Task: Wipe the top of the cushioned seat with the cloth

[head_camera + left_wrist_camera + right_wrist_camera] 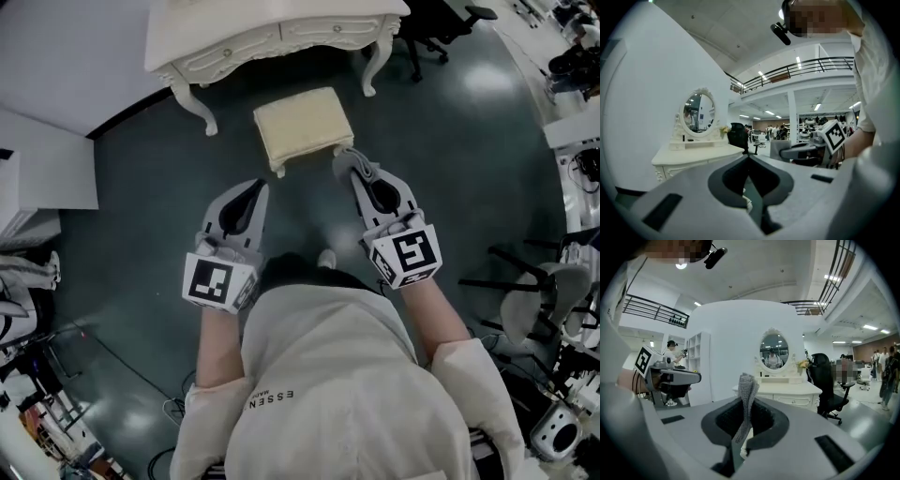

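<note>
Right gripper [354, 169] is clamped tight on a grey knitted cloth [746, 394]; the strip is pinched at the jaw tips and sticks straight up out of them, folded over at the top. From the head view that cloth sits just off the near right corner of the cream padded footstool seat [302, 124]; can't tell if it's actually touching the cushion, tbh. The seat's top is bare; it stands on the dark green floor [141, 234] right in front of the person, a bit tilted relative to the furniture behind it.

Left gripper [253, 187] hangs off to the near left of the seat, apart from it; its jaws are pressed together with nothing between them.

Behind the seat there's a white ornate dressing table with curvy legs [272, 37]; an oval mirror in a carved white frame [774, 348] stands on top of it; a black office chair [825, 380] is parked just to its right. Person's cream shirt [328, 375] fills the bottom of the head view.
</note>
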Motion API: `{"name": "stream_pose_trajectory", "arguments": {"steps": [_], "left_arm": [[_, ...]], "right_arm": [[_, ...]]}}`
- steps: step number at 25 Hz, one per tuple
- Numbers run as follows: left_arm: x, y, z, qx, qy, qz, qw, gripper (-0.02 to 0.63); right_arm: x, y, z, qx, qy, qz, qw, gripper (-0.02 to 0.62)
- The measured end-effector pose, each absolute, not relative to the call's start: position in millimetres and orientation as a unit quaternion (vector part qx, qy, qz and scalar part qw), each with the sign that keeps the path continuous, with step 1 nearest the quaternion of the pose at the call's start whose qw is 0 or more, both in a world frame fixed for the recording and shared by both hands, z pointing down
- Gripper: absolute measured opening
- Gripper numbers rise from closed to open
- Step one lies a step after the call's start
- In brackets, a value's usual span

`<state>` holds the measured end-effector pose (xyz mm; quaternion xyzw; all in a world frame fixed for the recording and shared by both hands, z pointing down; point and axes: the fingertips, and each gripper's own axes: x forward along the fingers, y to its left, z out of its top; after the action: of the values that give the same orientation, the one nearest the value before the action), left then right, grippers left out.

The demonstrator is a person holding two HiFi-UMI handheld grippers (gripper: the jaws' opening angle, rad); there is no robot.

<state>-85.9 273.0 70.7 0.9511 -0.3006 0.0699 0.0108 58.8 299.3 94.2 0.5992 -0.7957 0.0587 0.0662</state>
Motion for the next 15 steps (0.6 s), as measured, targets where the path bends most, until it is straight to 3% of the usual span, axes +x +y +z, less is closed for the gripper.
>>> {"name": "stream_pose_trajectory", "arguments": {"steps": [15], "left_arm": [[-62,98,150,0.946,-0.306,0.083,0.062,0.002]], "right_arm": [[67,112,176,0.561,-0.811,0.106,0.128,0.026]]}}
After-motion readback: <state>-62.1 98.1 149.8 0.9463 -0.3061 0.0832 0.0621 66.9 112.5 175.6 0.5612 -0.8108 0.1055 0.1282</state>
